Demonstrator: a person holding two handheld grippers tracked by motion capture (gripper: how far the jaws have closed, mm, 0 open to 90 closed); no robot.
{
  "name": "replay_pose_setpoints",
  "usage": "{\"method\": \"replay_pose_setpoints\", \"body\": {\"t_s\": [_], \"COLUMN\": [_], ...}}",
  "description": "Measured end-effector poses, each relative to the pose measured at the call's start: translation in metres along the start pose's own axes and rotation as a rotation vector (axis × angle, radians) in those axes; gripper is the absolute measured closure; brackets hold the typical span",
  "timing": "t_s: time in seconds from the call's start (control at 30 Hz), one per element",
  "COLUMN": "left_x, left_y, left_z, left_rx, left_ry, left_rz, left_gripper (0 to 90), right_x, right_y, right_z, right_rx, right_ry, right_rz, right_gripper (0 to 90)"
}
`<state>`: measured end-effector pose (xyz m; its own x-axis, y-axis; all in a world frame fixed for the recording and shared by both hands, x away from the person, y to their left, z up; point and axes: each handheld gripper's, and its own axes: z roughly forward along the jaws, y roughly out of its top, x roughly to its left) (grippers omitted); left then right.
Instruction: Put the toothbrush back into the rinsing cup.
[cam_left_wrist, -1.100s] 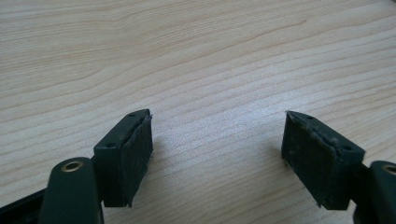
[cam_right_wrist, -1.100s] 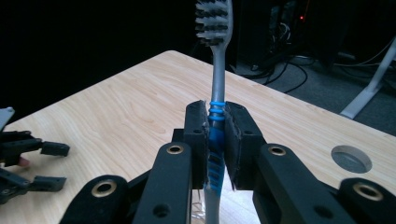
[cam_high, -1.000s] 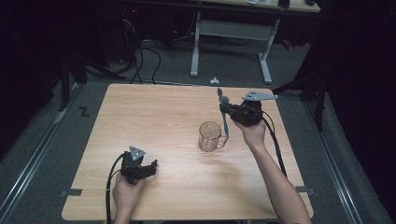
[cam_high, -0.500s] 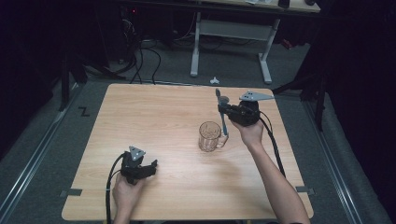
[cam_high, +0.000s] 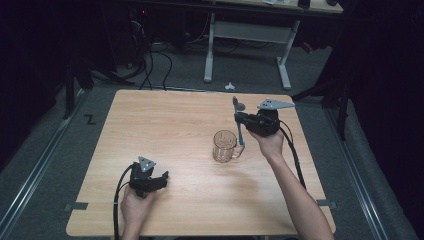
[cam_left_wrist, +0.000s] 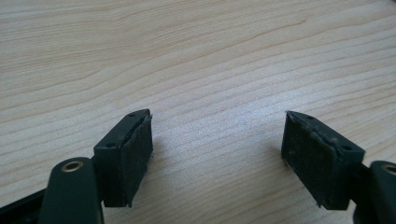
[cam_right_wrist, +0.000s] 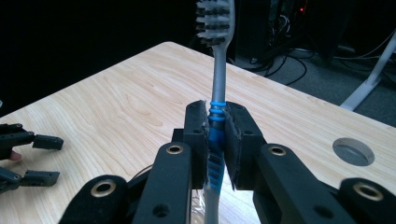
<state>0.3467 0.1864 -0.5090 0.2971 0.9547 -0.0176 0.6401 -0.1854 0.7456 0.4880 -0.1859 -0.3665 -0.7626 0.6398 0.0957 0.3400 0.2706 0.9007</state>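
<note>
A: What is the right claw (cam_right_wrist: 215, 140) doing?

B: It is clamped on a toothbrush (cam_right_wrist: 215, 93), pads pressed on the blue ribbed grip, bristle head up. In the high view the brush (cam_high: 238, 122) stands upright with its tail over the glass mug (cam_high: 225, 146), which sits just right of the desk's (cam_high: 165, 125) centre.

A: Anything changed in the last second?

B: Hardly. Brush, mug and both hands sit where they were, so I judge the drop into the mug is paused at the rim, not yet made.

A: And the left claw (cam_left_wrist: 217, 158)?

B: Its jaws stand well apart with only bare wood between them. It rests at about 7 o'clock on the desk (cam_high: 150, 181), well apart from the mug.
</note>
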Motion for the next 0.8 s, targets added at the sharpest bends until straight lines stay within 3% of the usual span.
{"method": "replay_pose_setpoints", "body": {"t_s": [0.37, 0.8], "left_x": [0.000, 0.000], "left_y": [0.000, 0.000], "left_z": [0.000, 0.000], "left_rx": [0.001, 0.001], "left_ry": [0.002, 0.001], "left_rz": [0.001, 0.001], "left_gripper": [25.7, 25.7], "right_x": [0.000, 0.000], "right_y": [-0.001, -0.007], "right_z": [-0.006, -0.015], "right_rx": [0.018, 0.002], "right_ry": [0.005, -0.003], "right_rz": [-0.008, -0.004], "right_gripper": [80.2, 80.2]}}
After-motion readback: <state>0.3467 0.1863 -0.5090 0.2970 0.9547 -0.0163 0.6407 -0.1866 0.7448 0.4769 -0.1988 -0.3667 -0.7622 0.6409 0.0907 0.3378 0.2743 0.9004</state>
